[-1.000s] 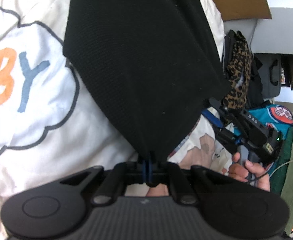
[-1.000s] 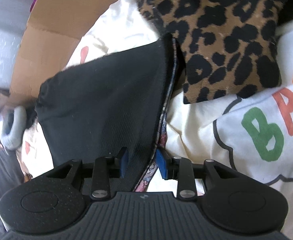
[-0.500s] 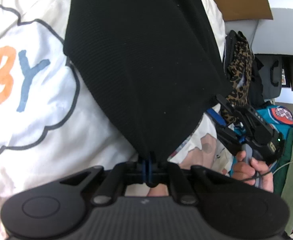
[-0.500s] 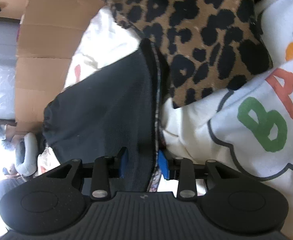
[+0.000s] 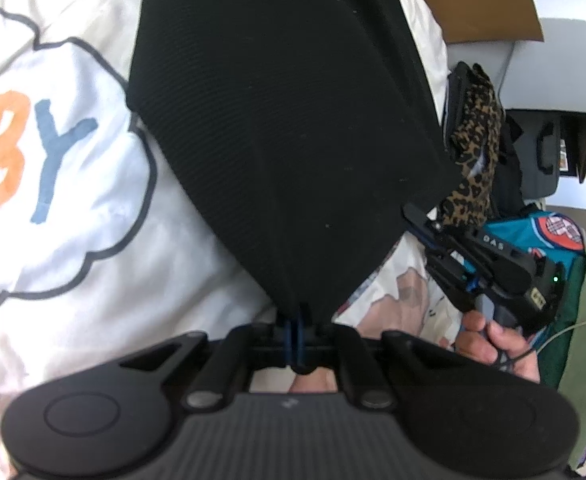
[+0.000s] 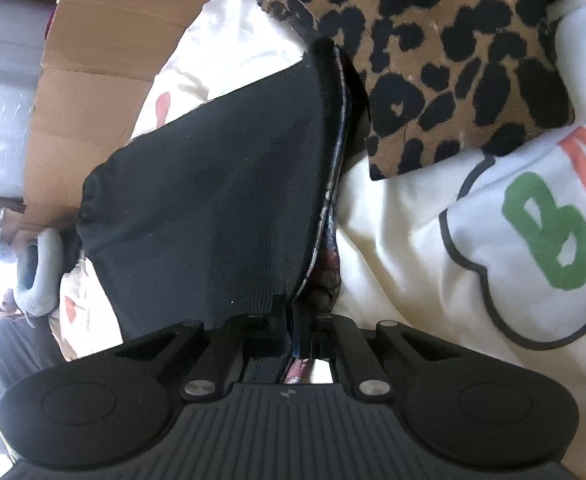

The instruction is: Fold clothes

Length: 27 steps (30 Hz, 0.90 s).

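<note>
A black ribbed garment (image 5: 289, 128) is stretched between my two grippers above a cream bedspread. My left gripper (image 5: 295, 330) is shut on one corner of it. My right gripper (image 6: 293, 322) is shut on another edge of the same black garment (image 6: 209, 208), where a patterned inner lining shows. In the left wrist view my right gripper (image 5: 417, 216) shows at the right, held by a hand, pinching the garment's far corner.
The cream bedspread (image 5: 73, 240) carries cloud prints with coloured letters (image 6: 549, 232). A leopard-print garment (image 6: 445, 60) lies beyond the black one. A cardboard box (image 6: 105, 40) stands at the back. A teal patterned item (image 5: 541, 232) lies at the right.
My right gripper's jaws, open around the garment's edge before, have closed on it. The left gripper keeps its hold and has barely moved.
</note>
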Motion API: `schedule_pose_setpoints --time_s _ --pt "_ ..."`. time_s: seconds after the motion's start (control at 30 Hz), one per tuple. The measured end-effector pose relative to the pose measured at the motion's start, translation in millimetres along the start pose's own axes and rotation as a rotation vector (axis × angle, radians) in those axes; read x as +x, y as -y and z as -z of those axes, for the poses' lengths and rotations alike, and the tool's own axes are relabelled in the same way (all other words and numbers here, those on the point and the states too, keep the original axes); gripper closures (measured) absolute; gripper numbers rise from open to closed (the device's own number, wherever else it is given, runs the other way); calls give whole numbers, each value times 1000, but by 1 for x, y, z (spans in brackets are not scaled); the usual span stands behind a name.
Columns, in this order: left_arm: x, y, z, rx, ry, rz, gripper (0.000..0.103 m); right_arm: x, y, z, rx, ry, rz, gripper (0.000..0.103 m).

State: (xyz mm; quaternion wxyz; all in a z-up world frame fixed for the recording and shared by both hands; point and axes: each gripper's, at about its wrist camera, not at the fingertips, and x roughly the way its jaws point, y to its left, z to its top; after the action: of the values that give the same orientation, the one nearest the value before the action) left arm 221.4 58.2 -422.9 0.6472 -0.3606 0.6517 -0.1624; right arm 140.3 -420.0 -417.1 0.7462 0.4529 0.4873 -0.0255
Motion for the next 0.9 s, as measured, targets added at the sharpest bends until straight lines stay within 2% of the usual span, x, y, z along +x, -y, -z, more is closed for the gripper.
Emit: schedule_pose_setpoints --time_s 0.6,0.63,0.77,0.9 --pt "14 1 -2 33 -30 -21 98 -12 -5 2 -53 19 144 103" --pt "13 2 -2 31 -32 -16 97 -11 -3 0 -50 17 138 103" --pt "-8 5 -5 64 9 -32 70 -23 -10 -1 -76 39 164 98" --pt "-39 -5 -8 40 91 -31 69 -41 -20 -2 -142 54 167 97"
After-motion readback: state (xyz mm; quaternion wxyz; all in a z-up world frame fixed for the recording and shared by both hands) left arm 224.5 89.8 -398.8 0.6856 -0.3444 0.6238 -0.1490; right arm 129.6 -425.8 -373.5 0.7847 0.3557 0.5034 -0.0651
